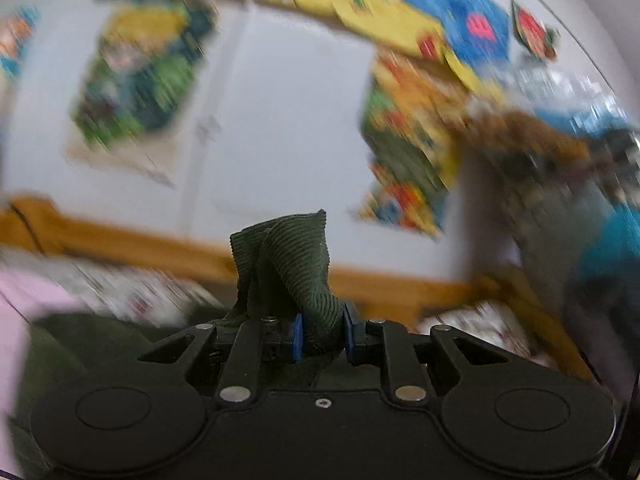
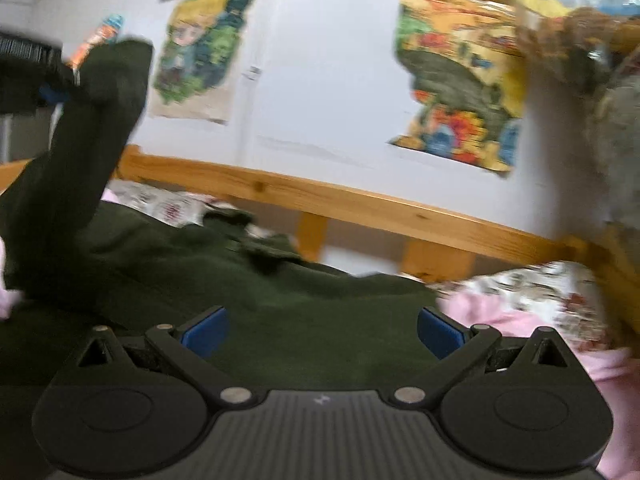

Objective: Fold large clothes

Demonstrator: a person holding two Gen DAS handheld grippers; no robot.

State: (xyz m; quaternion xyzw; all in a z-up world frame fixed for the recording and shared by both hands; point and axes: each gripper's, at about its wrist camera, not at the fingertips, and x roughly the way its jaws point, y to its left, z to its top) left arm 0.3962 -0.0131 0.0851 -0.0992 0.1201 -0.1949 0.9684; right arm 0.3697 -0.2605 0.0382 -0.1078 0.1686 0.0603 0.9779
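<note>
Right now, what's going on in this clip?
A person with a gripper in each hand is folding a dark green garment on a bed with a wooden frame. The left gripper is shut on a ribbed end of the garment, probably a sleeve cuff, and holds it lifted above the rest, which lies spread over the floral bedding. The right gripper hangs open over the garment's body, holding nothing. Colourful posters hang on the white wall behind. No fold looks finished yet.

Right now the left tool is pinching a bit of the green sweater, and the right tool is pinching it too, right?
Not quite. The left tool is pinching the green sweater, but the right tool is open over it, pinching nothing, as the right wrist view shows.
</note>
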